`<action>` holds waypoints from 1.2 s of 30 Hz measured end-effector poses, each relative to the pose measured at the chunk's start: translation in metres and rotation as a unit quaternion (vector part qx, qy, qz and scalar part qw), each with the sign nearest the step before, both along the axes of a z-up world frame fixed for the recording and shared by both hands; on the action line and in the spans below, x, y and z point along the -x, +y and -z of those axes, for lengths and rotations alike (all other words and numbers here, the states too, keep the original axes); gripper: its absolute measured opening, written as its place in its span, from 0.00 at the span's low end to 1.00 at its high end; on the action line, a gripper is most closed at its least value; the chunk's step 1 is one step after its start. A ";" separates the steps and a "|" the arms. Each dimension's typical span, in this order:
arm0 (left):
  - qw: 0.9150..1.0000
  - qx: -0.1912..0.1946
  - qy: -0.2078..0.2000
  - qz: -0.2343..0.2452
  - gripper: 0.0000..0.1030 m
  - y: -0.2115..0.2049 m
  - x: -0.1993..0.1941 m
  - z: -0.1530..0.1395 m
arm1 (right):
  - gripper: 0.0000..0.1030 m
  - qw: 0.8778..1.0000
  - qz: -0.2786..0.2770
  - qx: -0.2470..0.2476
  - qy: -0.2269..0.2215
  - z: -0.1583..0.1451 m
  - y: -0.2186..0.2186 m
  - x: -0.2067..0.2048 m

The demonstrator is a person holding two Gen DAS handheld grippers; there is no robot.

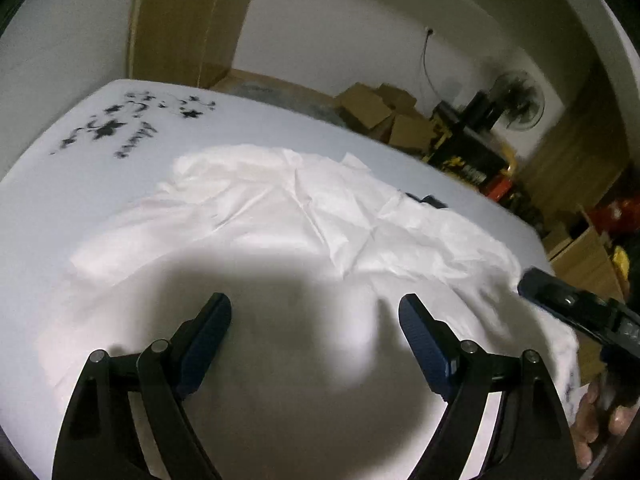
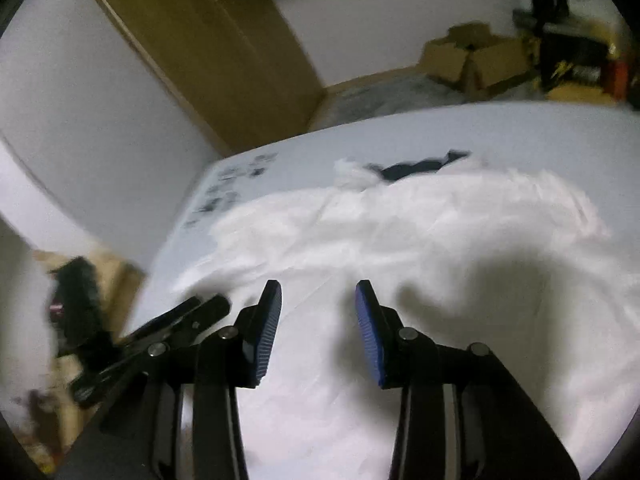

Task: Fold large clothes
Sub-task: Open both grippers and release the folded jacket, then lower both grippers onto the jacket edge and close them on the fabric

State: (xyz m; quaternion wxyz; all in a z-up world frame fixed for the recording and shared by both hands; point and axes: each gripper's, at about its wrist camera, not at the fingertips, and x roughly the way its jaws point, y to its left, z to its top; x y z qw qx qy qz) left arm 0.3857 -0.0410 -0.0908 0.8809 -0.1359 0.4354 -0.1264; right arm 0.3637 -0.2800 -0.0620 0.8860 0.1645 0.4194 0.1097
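White garment (image 1: 280,216) lies spread and creased over the pale surface (image 1: 248,128), covering most of its near half. Its cloth is rumpled, with fold lines running across the middle, and one edge hangs off the surface's right side in the left wrist view. A small dark patch (image 2: 416,166) shows at the garment's far edge. Beyond the cloth, the bare surface carries a black print (image 1: 120,124) of stars and script near its far left corner.

Left tongs (image 1: 316,320) hover above the near part of the garment with the jaws spread wide and nothing between them; their shadow falls on the cloth below. Right tongs (image 2: 318,300) also hang over the cloth, jaws partly apart, gripping nothing. In the left wrist view the right tongs come in from the right edge over the garment's hanging side, with the hand (image 1: 600,412) that holds them just below. In the right wrist view the left tongs sit at lower left, just beside the right ones.

Behind the surface stand a tall brown board (image 2: 208,40) against a white wall, cardboard boxes (image 1: 384,116) on the floor and a fan (image 1: 518,100).
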 end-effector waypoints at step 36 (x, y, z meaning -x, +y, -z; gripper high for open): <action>0.988 -0.149 -0.007 -0.036 0.96 -0.040 -0.068 0.046 | 0.55 0.978 0.043 0.193 0.065 0.111 -0.014 -0.067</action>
